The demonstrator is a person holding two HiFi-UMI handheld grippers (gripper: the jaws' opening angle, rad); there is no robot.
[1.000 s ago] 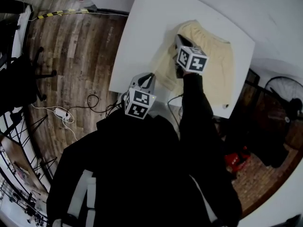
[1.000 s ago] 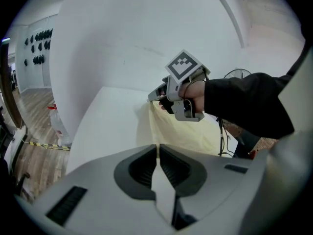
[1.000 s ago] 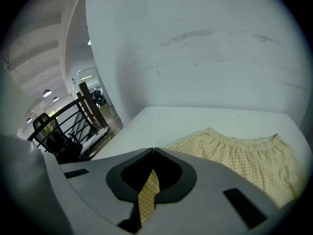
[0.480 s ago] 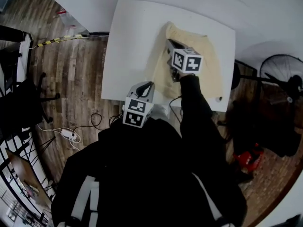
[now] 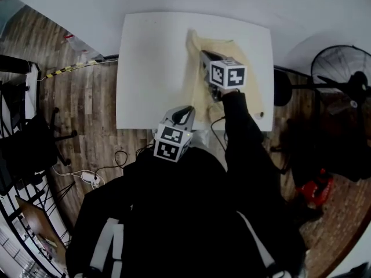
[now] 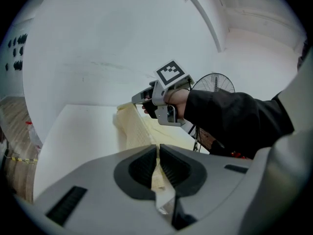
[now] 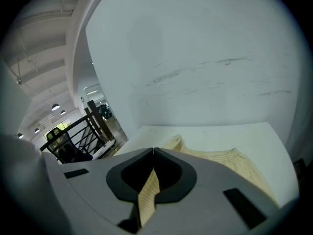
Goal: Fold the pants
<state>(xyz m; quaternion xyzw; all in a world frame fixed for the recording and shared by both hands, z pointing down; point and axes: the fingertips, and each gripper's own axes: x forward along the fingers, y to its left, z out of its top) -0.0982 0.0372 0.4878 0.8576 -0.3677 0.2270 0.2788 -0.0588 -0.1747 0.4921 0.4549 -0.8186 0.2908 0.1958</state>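
Observation:
Pale yellow pants (image 5: 200,68) lie on the right half of a white table (image 5: 151,68). My right gripper (image 5: 203,59) is held over them, its jaws shut on a strip of the yellow cloth (image 7: 146,192); the waistband end (image 7: 215,156) spreads beyond it. My left gripper (image 5: 186,113) is at the table's near edge, shut on another edge of the pants (image 6: 157,173). From the left gripper view the cloth (image 6: 134,129) rises from the table toward the right gripper (image 6: 137,99).
A standing fan (image 5: 342,74) is right of the table. Black office chairs (image 5: 23,149) and cables with a power strip (image 5: 90,178) sit on the wood floor at left. A white wall (image 7: 205,58) runs behind the table.
Both grippers hold the same grips on the pants. The head view has shifted, so the table now looks squarer and farther up the frame; the right gripper sits slightly further over the pants.

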